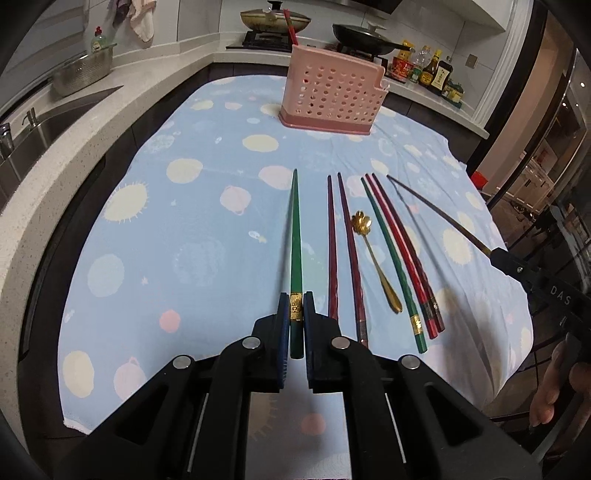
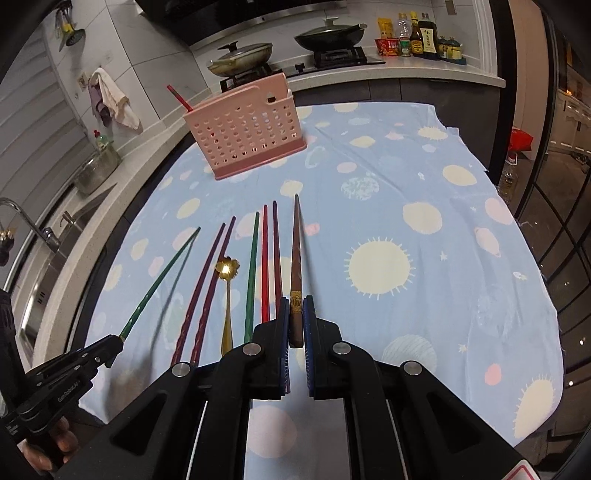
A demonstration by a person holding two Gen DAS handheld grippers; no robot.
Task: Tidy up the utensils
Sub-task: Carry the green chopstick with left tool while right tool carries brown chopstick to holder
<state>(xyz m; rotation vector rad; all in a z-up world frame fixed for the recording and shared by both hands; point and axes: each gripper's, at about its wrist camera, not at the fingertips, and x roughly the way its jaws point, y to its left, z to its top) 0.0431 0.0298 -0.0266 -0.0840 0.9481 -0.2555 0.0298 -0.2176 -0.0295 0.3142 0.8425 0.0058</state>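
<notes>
My left gripper is shut on a green chopstick and holds it above the cloth, tip pointing away; it also shows in the right wrist view. My right gripper is shut on a brown chopstick, which also shows in the left wrist view. On the cloth lie two purple chopsticks, a gold flower spoon, one green chopstick and two red chopsticks. A pink perforated utensil holder stands at the far side with a red chopstick in it.
A blue spotted cloth covers the table. A sink and metal colander are on the left counter. Pans on a stove and sauce bottles stand behind the holder.
</notes>
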